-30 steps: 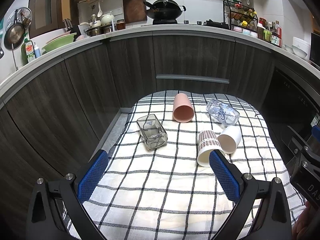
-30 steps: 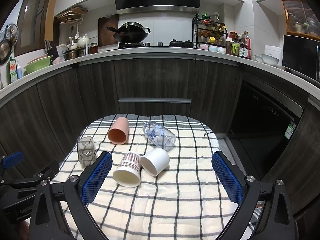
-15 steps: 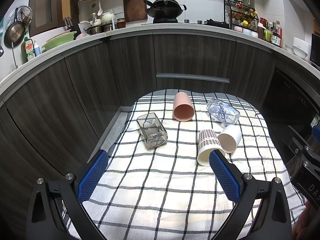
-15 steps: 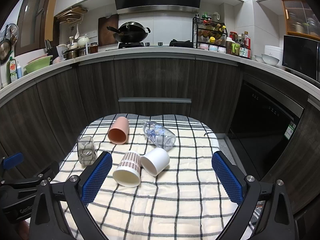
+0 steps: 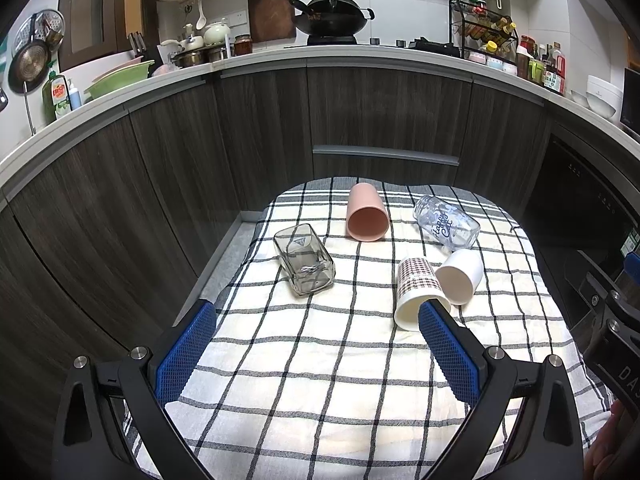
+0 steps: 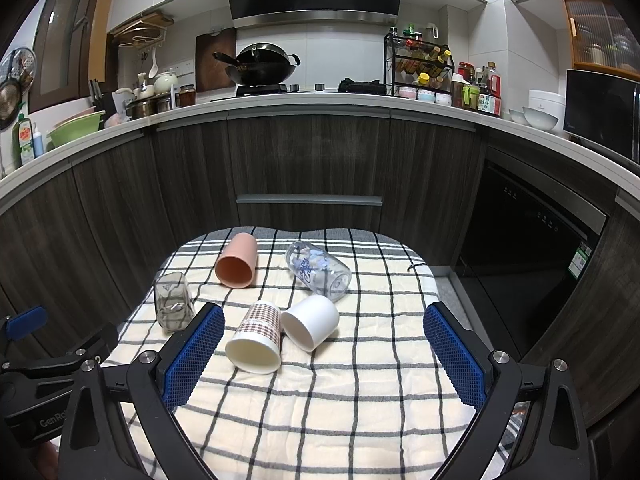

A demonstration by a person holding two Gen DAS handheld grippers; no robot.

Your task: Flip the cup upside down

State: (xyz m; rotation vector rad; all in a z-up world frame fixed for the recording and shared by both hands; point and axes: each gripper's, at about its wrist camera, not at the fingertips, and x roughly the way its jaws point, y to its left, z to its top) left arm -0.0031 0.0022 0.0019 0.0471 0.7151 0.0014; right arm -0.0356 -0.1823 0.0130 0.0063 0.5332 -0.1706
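Note:
Several cups lie on their sides on a checked cloth (image 5: 320, 360): a pink cup (image 5: 366, 218) (image 6: 236, 261), a square clear glass (image 5: 305, 265) (image 6: 173, 301), a printed clear glass (image 5: 446, 222) (image 6: 320, 270), a patterned paper cup (image 5: 418, 292) (image 6: 256, 338) and a white cup (image 5: 460, 276) (image 6: 311, 322). My left gripper (image 5: 316, 320) is open and empty, above the near cloth. My right gripper (image 6: 323, 326) is open and empty, with the paper cup and white cup between its fingers in view.
The cloth covers a small table (image 5: 224, 256) in front of dark curved kitchen cabinets (image 6: 312, 168). The counter above carries a wok (image 6: 260, 63), a spice rack (image 6: 418, 62) and bowls (image 6: 540, 116). A black dishwasher front (image 6: 532, 232) stands at the right.

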